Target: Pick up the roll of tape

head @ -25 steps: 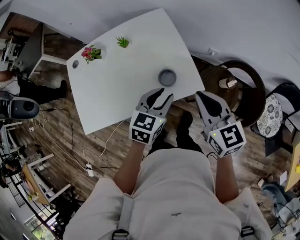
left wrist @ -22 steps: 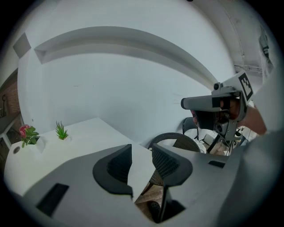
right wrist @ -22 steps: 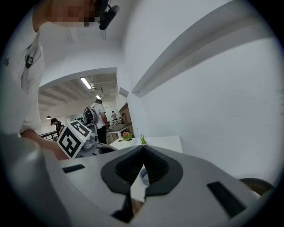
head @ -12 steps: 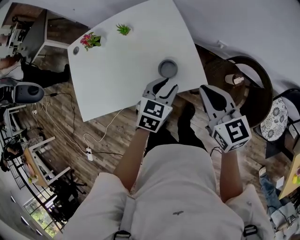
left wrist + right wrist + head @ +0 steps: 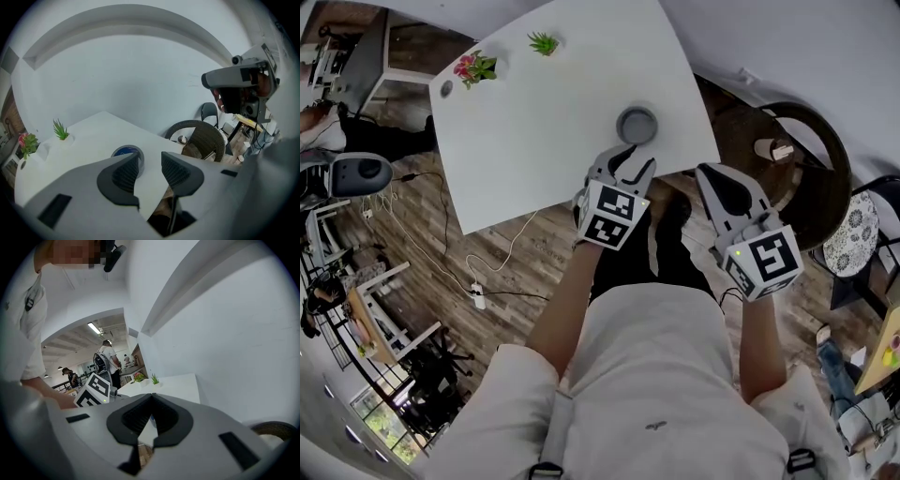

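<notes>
The roll of tape [image 5: 637, 124] is a grey ring lying flat near the front edge of the white table [image 5: 534, 141]. My left gripper [image 5: 624, 161] hangs just short of it over the table's edge, its jaws open and just opening wider, with nothing between them. In the left gripper view the roll of tape [image 5: 125, 153] shows a blue core and is half hidden behind the left jaw of the left gripper [image 5: 150, 164]. My right gripper [image 5: 709, 175] is off the table's right front corner, over the floor. The right gripper [image 5: 151, 398] is shut on nothing.
A pink flower pot [image 5: 472, 67], a small green plant [image 5: 543, 42] and a small round disc [image 5: 445, 89] stand at the table's far side. A dark wicker chair [image 5: 802, 178] is to the right. A white cable [image 5: 483, 281] runs over the wooden floor.
My left gripper has moved forward and down toward the roll of tape, and its jaws stand a little wider. The right gripper has sunk slightly and stays shut.
</notes>
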`<action>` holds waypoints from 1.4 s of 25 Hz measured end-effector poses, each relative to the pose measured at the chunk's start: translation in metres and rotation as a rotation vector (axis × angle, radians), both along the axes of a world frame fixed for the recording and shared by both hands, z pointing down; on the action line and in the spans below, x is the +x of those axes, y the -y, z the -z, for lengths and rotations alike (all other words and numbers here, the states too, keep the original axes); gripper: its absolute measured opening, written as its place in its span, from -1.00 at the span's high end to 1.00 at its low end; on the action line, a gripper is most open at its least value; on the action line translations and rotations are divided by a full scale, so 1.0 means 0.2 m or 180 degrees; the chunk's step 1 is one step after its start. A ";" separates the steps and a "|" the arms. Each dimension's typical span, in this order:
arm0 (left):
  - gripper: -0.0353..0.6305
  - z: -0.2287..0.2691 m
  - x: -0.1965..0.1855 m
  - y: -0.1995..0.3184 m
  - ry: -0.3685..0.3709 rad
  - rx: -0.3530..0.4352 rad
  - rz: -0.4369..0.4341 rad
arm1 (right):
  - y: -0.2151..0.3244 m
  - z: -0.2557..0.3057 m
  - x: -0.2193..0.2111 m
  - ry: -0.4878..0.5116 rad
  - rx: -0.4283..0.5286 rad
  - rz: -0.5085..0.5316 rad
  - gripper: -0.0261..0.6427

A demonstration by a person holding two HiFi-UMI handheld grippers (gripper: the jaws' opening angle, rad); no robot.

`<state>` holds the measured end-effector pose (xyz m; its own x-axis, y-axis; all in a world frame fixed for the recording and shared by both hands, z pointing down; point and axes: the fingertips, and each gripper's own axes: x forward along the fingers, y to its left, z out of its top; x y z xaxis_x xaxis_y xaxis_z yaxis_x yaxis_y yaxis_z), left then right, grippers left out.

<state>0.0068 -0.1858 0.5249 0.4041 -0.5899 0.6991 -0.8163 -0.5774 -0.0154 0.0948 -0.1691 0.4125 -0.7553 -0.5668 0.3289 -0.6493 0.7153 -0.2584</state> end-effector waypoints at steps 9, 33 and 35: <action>0.39 -0.14 0.01 0.09 0.0102 -0.0105 -0.0209 | 0.06 -0.07 -0.05 -0.0055 -0.0101 -0.0053 0.90; 0.38 -0.40 0.07 0.20 0.0619 -0.0264 -0.0688 | 0.14 -0.20 0.01 -0.0009 -0.0378 -0.0363 0.90; 0.38 -0.41 0.07 0.20 0.0650 -0.0267 -0.0701 | 0.14 -0.21 0.01 -0.0006 -0.0385 -0.0365 0.90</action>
